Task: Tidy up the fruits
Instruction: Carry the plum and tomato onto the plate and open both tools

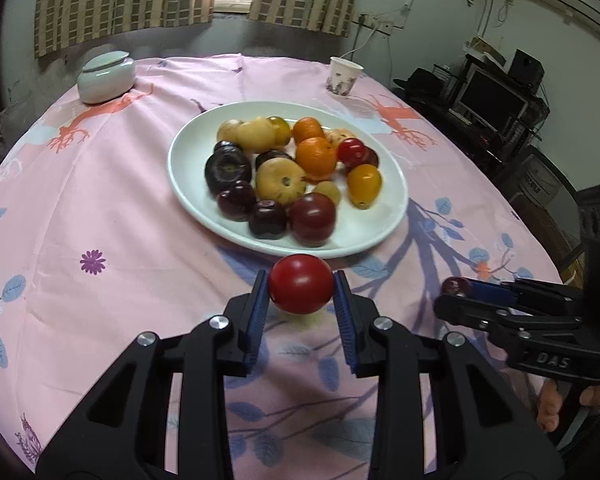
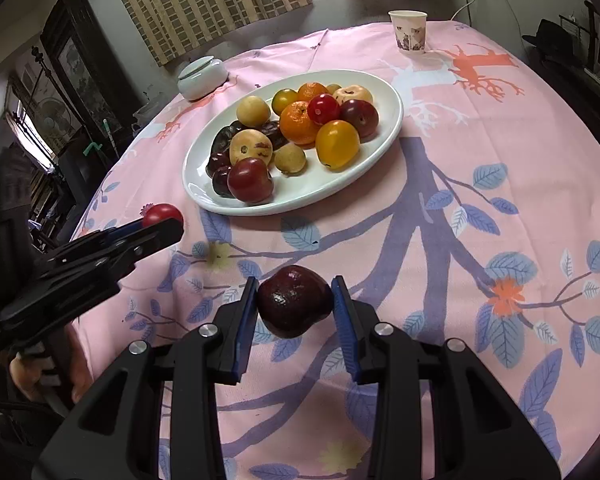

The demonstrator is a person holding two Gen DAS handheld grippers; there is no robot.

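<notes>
Both loaded: left hand-held gripper [image 1: 301, 290] pinches a red tomato [image 1: 300, 284] above the cloth, just short of the plate [image 1: 188, 152]; right hand-held gripper [image 2: 295, 300] pinches a dark plum [image 2: 294, 300], well back from the plate. Risks: round smooth fruit could squirt from the pads if squeezed unevenly; dropping onto the crowded pile may knock fruit rolling off the shallow rim. Table has a pink printed cloth [image 2: 500, 160], wrinkled, with a paper cup [image 2: 410, 32] and lidded jar [image 1: 106, 76]. Curtained window, cluttered room.
</notes>
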